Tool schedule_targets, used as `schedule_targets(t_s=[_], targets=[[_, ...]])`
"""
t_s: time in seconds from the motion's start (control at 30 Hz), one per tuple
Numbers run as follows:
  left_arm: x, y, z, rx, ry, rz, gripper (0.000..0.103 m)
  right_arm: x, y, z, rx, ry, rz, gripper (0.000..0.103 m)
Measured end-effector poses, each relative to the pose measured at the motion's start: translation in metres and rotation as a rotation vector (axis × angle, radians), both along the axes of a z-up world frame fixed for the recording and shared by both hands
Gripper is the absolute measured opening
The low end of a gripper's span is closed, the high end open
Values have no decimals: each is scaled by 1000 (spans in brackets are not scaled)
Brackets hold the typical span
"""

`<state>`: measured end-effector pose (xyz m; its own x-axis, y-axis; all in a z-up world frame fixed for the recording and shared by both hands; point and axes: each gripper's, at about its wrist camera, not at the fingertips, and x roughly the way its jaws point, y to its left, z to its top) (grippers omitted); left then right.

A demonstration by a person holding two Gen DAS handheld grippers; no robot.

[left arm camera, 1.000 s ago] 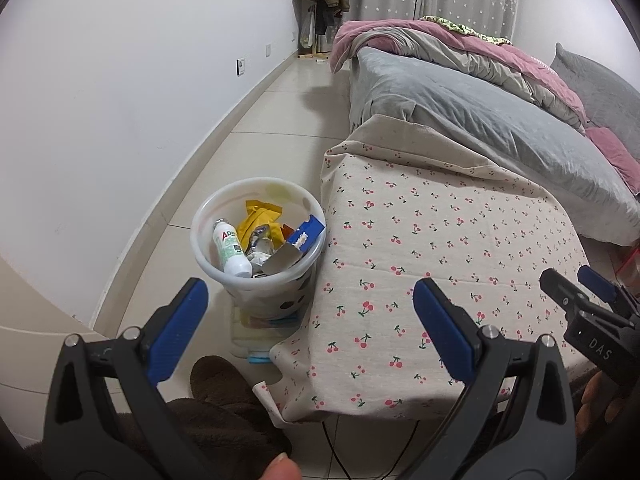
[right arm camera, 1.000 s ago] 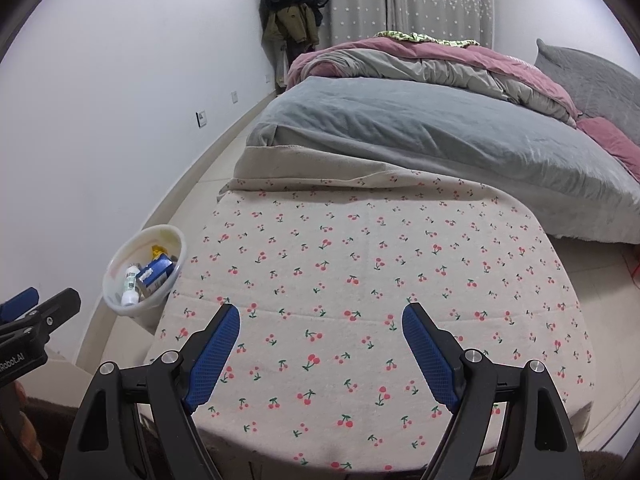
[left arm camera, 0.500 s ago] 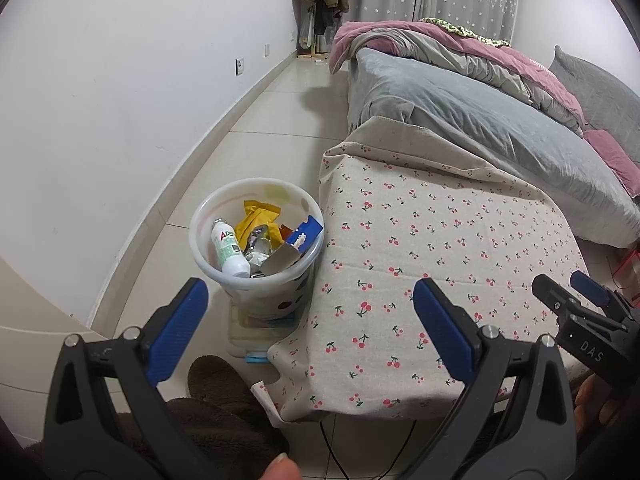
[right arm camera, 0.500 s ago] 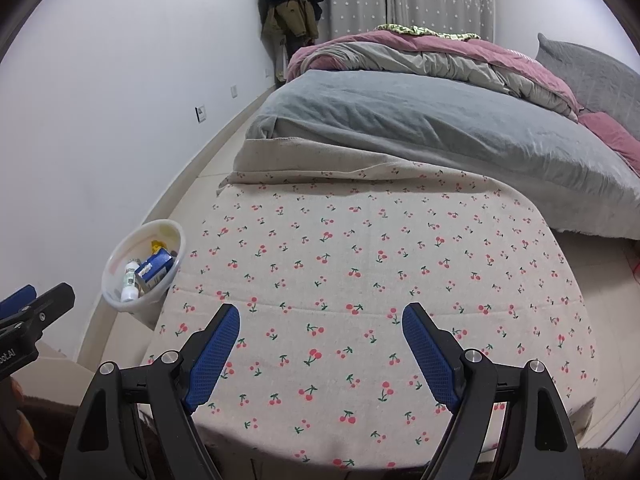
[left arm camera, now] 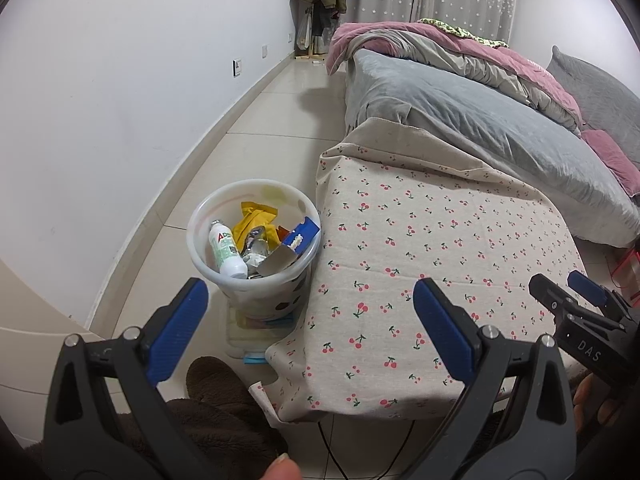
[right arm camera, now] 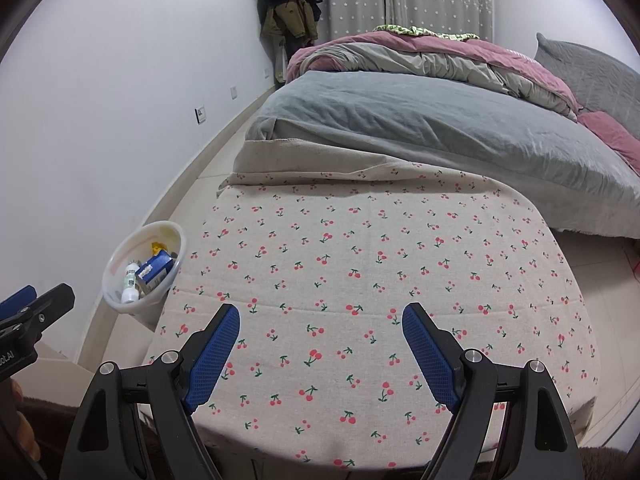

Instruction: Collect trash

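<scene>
- We hold our left gripper [left arm camera: 310,308] with its 2 blue pads [left arm camera: 178,330] spread wide apart, and nothing is between them.
- It hangs over the near left corner of the table with the beige cloth printed with red cherries [left arm camera: 440,264], with one pad over the floor and one over the cloth.
- We hold our right gripper [right arm camera: 320,340] wide too, with nothing between its 2 blue pads [right arm camera: 428,356]. It hangs over the near edge of the same cherry cloth.
- The round white plastic trash bin [left arm camera: 202,258] stands on the pale tiled floor [left arm camera: 264,120], just beside the left side of the table.
- In the bin we see a white bottle with a green label [left arm camera: 225,249], a crumpled yellow wrapper [left arm camera: 252,220], a blue and white carton [left arm camera: 300,238] and some shiny silver foil [left arm camera: 256,246].
- The bin sits on a flat pale thing [left arm camera: 244,330] on the floor; we cannot tell what that is.
- Behind the table is a bed with a grey blanket [right arm camera: 420,120] and a bunched pink and grey quilt [right arm camera: 440,56].
- Dark coats [right arm camera: 292,8] hang in the far corner.
</scene>
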<state>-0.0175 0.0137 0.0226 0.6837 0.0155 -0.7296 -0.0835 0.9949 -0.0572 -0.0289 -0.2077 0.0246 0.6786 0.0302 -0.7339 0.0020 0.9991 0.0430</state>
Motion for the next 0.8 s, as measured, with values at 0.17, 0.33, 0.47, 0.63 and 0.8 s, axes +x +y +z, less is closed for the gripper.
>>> schedule_targets(t_s=[0.17,0.33,0.47,0.63,0.8], targets=[[0,0,0,0,0,0,102,0,1,0,0,0,-3,85],[0,0,0,-1,0,0,102,0,1,0,-1,2,-4,85],[0,-1,0,-2,0,1,102,-1,2,0,-1,0,-5,85],[0,0,0,-1,1,1,102,-1,2,0,1,0,-5,85],[-2,-2,1,6,-2,1,102,-1,2,-2,-1,2,-1,85]])
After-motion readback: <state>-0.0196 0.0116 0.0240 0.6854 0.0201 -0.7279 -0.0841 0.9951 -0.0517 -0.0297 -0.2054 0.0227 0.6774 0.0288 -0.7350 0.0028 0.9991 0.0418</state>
